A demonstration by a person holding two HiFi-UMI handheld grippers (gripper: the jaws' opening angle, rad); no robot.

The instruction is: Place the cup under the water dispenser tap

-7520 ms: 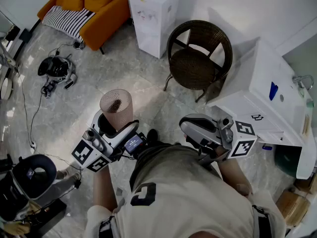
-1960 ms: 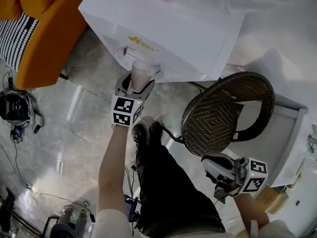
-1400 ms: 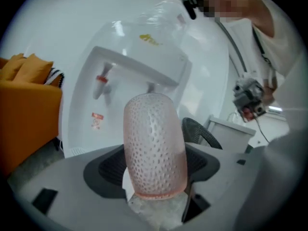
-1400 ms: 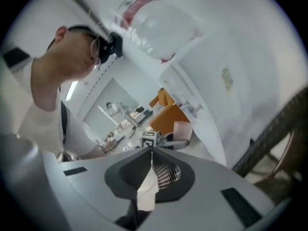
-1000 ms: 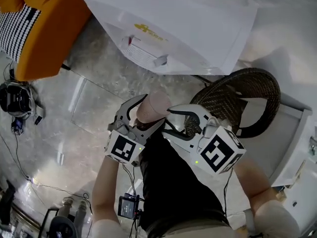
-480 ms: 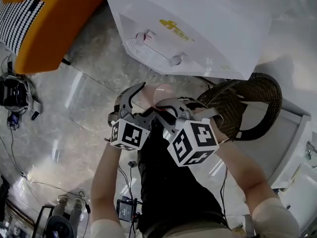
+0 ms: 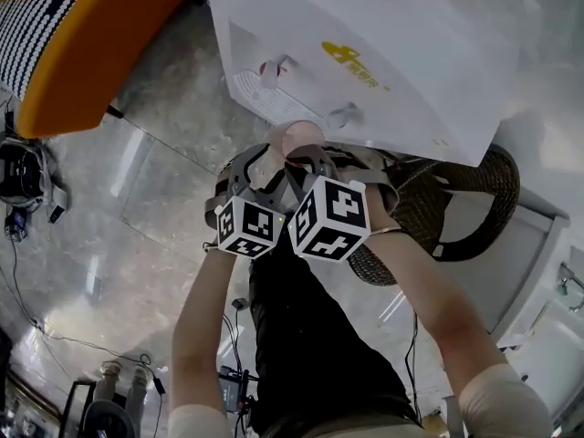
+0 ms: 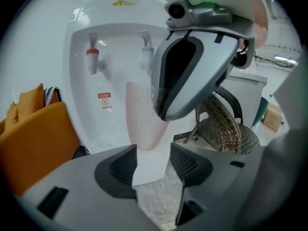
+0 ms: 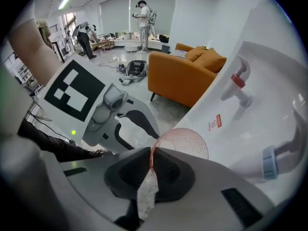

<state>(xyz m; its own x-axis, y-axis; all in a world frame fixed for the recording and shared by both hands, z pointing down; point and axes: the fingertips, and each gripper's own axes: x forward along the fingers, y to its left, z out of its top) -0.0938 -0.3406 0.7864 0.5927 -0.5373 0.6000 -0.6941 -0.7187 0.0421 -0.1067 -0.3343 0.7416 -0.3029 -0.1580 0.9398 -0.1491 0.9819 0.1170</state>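
1. Orange upholstered sofa [image 7: 91,53]: far left, on grey polished-stone floor [image 7: 137,208].
2. Left gripper [image 8: 153,150]: grey plastic, marker cube at rear. Jaws part-way apart, have just been closing. Cup base sits at the pad tips; pads not seen pressing it.
3. Pale pink translucent dimpled plastic cup [image 7: 301,137]: upright, btwn both grippers, in front of dispenser recess, near blue tap.
4. Right gripper [image 9: 150,153]: comes in over cup from above. Jaws have just closed to a narrow slit and pinch cup's rim wall.
5. White box-shaped water dispenser [image 7: 392,35]: red-handled tap [image 8: 92,57] on left, blue-collared tap [image 8: 147,57] on right, ribbed drip tray [image 8: 110,141] below both.
6. Dark brown woven wicker chair [image 7: 456,217]: right of dispenser, partly behind person's right forearm.
7. White cabinet [image 7: 538,272]: far right, beside chair.
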